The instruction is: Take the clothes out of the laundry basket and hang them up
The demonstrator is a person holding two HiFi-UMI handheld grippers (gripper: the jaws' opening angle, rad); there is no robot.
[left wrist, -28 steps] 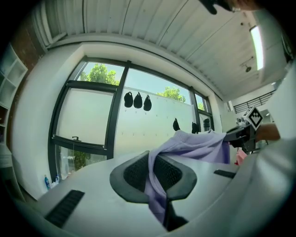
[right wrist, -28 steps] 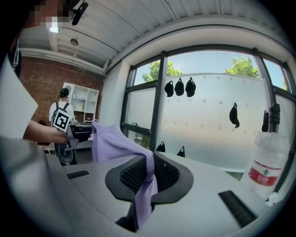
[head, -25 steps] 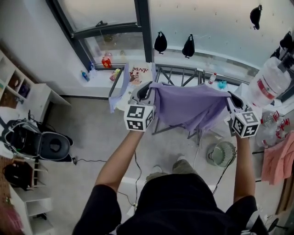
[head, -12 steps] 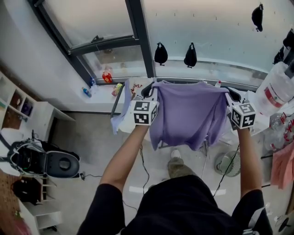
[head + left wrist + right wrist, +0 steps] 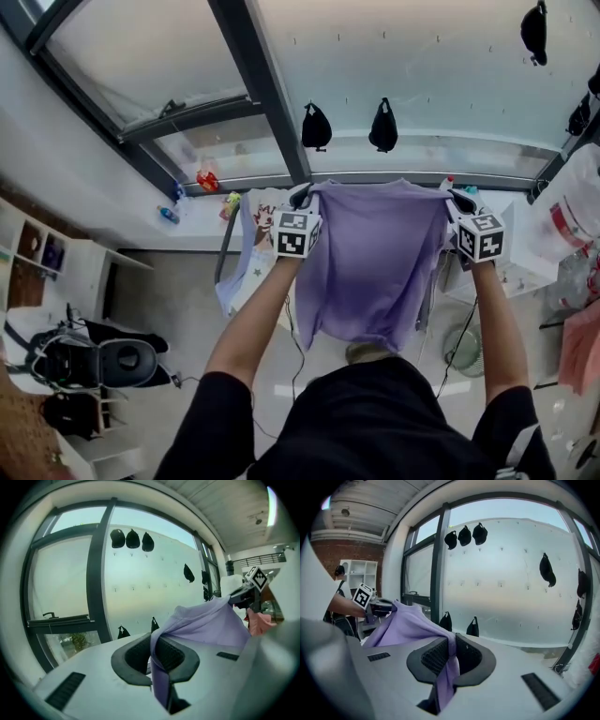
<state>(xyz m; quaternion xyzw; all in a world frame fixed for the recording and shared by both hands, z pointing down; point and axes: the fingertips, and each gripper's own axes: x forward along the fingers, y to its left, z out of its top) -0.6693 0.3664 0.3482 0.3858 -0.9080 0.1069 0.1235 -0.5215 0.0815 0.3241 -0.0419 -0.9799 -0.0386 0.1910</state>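
A lilac shirt [image 5: 370, 258] hangs spread between my two grippers, held up high in front of the window. My left gripper [image 5: 302, 200] is shut on its left shoulder, with the cloth [image 5: 197, 623] pinched between the black pads [image 5: 176, 656]. My right gripper [image 5: 457, 200] is shut on the right shoulder, and the fabric [image 5: 410, 625] runs out of its jaws toward the other gripper. The shirt's hem [image 5: 361, 333] hangs free above the floor. The laundry basket is not in view.
A drying rack [image 5: 230, 239] with a pale garment [image 5: 248, 244] stands below the window behind the shirt. Dark pieces [image 5: 316, 127] hang on the frosted pane [image 5: 422, 66]. A fan [image 5: 459, 347] stands on the floor at right, pink cloth [image 5: 581, 347] at far right, shelves [image 5: 37, 253] at left.
Both grippers have risen with the shirt, and it now hangs flatter and wider between them. The head view has tilted up toward the window.
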